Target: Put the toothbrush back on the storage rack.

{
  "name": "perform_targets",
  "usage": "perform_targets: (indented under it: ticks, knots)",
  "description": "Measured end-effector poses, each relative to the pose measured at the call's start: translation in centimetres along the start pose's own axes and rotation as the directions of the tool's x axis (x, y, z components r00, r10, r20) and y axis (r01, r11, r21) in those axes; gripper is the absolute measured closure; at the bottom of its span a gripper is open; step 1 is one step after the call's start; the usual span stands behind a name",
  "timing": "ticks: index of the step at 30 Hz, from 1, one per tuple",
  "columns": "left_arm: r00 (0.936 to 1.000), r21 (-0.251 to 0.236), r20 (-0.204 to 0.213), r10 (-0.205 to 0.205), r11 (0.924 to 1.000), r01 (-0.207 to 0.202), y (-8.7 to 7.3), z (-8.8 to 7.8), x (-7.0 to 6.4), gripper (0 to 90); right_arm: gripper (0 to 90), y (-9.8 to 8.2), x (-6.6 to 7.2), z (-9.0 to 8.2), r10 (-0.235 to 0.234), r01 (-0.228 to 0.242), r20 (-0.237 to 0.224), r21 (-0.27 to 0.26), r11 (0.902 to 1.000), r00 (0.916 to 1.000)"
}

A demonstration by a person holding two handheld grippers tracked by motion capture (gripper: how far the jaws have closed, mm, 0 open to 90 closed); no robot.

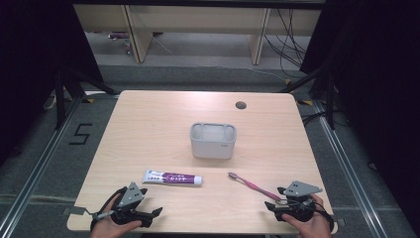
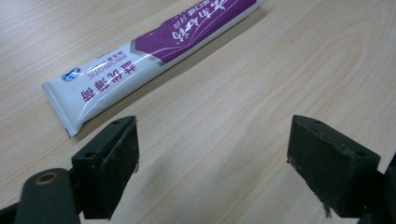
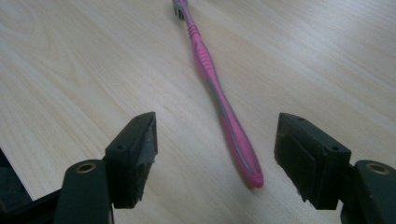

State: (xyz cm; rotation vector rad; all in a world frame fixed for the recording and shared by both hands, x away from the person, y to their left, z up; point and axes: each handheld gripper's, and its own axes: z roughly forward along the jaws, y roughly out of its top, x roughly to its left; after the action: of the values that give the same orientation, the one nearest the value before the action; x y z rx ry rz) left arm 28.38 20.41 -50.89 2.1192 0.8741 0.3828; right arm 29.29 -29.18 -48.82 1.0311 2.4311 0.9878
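Toothbrush [image 3: 212,79] lies flat, bristles away from jaws.

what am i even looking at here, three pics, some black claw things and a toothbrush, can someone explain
A person sits at a wooden table and holds a hand-operated gripper in each hand. No robot arm is involved.

The high view looks down from above the person's side. The left gripper is at bottom left, the right gripper at bottom right.

The other two pictures come from small cameras riding on the grippers, each looking along its own two black jaws.

On the table lie a white and purple toothpaste tube, a pink toothbrush and, farther back, a grey holder with compartments.

Nothing is held. Both grippers are open: the left one points towards the flat end of the tube, and the toothbrush handle reaches in between the right one's jaws, untouched.
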Motion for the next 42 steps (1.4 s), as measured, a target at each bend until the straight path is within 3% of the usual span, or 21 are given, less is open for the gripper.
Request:
perform_targets:
  ticks: [4, 8, 18, 22, 26, 28, 33, 35, 36, 40, 42]
  knots:
    - [1.0000, 0.004, -0.006, -0.004, 1.0000, 0.004, 0.0, 0.0, -0.1, 16.3, 32.4, 0.1, -0.1, 0.1, -0.021, 0.021, -0.016, 0.020, 0.9996, 0.9997]
    - [1.0000, 0.005, -0.006, -0.004, 1.0000, 0.004, 0.0, 0.0, -0.1, 16.3, 32.8, 0.3, 0.2, -0.1, 0.006, -0.006, 0.001, 0.046, 0.9989, 1.0000]
    - [0.9999, 0.013, -0.009, -0.006, 0.9999, 0.006, 0.0, 0.0, 0.0, 16.3, 34.4, 1.2, 0.1, -0.3, -0.066, 0.065, 0.006, 0.085, 0.9943, 0.9978]
    - [0.9999, 0.014, -0.010, -0.007, 0.9999, 0.007, 0.0, 0.0, 0.0, 16.3, 35.5, 1.4, 0.1, -0.3, -0.054, 0.052, 0.015, 0.106, 0.9930, 0.9984]
    - [0.9999, 0.014, -0.010, -0.008, 0.9999, 0.008, 0.0, 0.0, 0.0, 16.3, 37.8, 1.7, 0.1, -0.1, -0.071, 0.069, 0.019, 0.077, 0.9946, 0.9973]
    - [0.9999, 0.016, -0.015, -0.006, 0.9999, 0.006, 0.0, 0.0, 0.0, 16.3, 38.1, 2.1, 0.1, -0.3, -0.074, 0.072, 0.014, 0.107, 0.9916, 0.9971]
    - [0.9999, 0.015, -0.015, -0.006, 0.9999, 0.007, 0.0, 0.0, 0.0, 16.3, 40.3, 2.8, 0.3, -0.1, -0.080, 0.076, 0.025, 0.109, 0.9911, 0.9965]
    - [0.9999, 0.014, -0.011, -0.008, 0.9999, 0.008, 0.0, 0.0, 0.0, 16.3, 40.9, 3.3, 0.0, -0.1, -0.102, 0.098, 0.022, 0.137, 0.9856, 0.9945]
    - [0.9999, 0.013, -0.011, -0.008, 0.9999, 0.008, 0.0, 0.0, 0.0, 16.3, 41.3, 3.5, 0.0, 0.1, -0.107, 0.103, 0.025, 0.126, 0.9866, 0.9939]
    - [0.9999, 0.014, -0.010, -0.007, 0.9999, 0.007, 0.0, 0.0, 0.0, 16.3, 43.4, 4.3, -0.1, 0.3, -0.096, 0.092, 0.012, 0.168, 0.9814, 0.9953]
    - [0.9999, 0.013, -0.009, -0.005, 0.9999, 0.005, 0.0, 0.0, 0.0, 16.3, 44.8, 4.7, -0.5, 0.4, -0.130, 0.127, 0.003, 0.176, 0.9762, 0.9915]
